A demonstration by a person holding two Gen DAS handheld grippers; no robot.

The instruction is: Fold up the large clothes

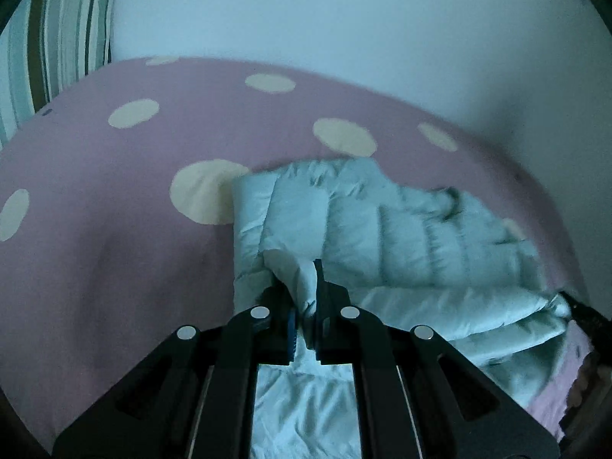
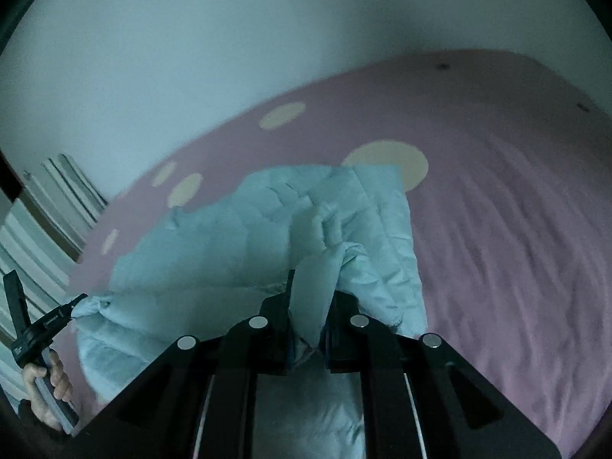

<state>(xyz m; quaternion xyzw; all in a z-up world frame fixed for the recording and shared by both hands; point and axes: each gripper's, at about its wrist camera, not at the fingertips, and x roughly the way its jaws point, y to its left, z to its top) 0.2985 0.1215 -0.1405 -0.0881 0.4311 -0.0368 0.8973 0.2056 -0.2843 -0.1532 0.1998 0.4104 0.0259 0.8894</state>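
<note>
A pale blue quilted puffer jacket [image 1: 382,229] lies partly folded on a pink bedspread with cream dots [image 1: 134,191]. My left gripper [image 1: 302,279] is shut on a fold of the jacket's edge. My right gripper [image 2: 311,290] is shut on another bunched fold of the same jacket [image 2: 237,237]. In the right wrist view the left gripper [image 2: 74,304] shows at the far left, pinching the jacket's edge, with the person's hand below it. Both grippers hold the near edge lifted off the bed.
A striped pillow [image 1: 57,38] stands at the head of the bed against a pale wall [image 1: 344,19]; it also shows in the right wrist view [image 2: 34,244]. The pink bedspread [image 2: 516,229] spreads wide to the right of the jacket.
</note>
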